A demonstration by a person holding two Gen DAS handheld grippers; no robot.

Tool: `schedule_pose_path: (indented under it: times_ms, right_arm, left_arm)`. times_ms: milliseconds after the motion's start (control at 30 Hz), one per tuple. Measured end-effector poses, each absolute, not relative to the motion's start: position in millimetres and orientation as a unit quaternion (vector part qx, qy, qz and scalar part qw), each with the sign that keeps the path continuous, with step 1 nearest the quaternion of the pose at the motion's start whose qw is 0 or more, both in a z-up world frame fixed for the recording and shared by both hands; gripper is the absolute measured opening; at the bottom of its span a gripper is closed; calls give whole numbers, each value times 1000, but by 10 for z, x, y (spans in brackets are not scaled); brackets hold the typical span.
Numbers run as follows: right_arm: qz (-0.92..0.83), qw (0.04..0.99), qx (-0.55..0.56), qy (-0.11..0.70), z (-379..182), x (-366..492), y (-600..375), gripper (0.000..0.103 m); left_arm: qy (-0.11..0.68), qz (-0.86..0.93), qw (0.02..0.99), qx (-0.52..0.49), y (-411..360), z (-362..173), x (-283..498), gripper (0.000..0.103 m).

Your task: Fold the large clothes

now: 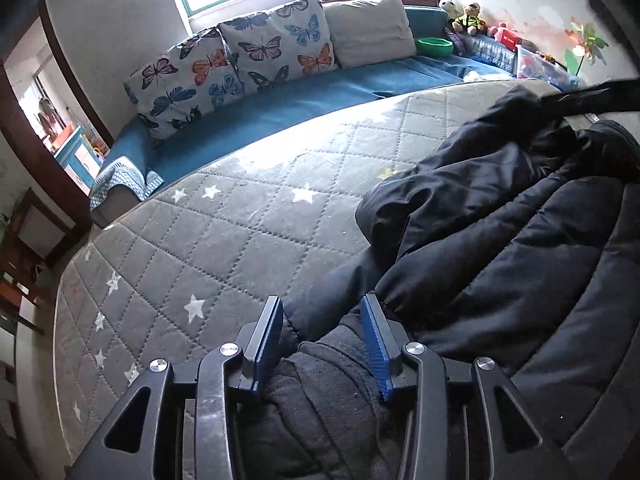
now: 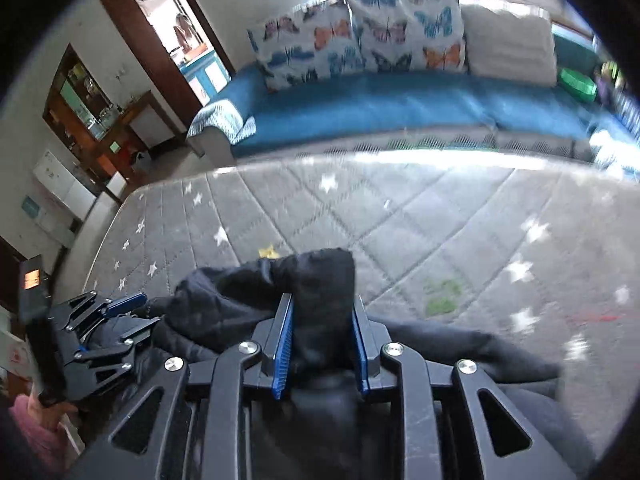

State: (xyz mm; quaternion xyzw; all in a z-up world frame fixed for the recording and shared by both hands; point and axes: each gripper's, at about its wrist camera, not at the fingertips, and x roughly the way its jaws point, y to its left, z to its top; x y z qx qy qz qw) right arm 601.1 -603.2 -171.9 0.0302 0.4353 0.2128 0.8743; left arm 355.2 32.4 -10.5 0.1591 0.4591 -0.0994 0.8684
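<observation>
A large black padded jacket lies bunched on the grey quilted mattress with white stars. My left gripper is shut on a thick fold of the jacket's grey lining and hem, which fills the gap between its blue pads. In the right wrist view my right gripper is shut on a raised black fold of the jacket and holds it above the mattress. The left gripper shows at the lower left of that view, on the jacket's other end.
A blue daybed with butterfly cushions runs behind the mattress under a window. A green bowl, soft toys and boxes sit at its far right. A doorway and shelves stand to the left.
</observation>
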Motion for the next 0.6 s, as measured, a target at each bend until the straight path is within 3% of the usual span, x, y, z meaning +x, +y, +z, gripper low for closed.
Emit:
schedule_pose_path:
  times_ms: [133,300,500,600]
  right_arm:
    - [210,885,-15,416,-1463,5582,-6134,30]
    - [185,877,-76,437,-1708,5479,-6153,30]
    - [160,867,-48,469,-2208,5734,-6263,15]
    - [154,871,-65,462,-2229,5726,-6191,15]
  left_arm:
    - [456,-93,869,167,237,-33,3456,48]
    - [459,-89,870,155,273,-13,3469,55]
    - [466,-86,870,137,336,-46,3526,59]
    - [465,-80,872,134,360,-31,3523,61]
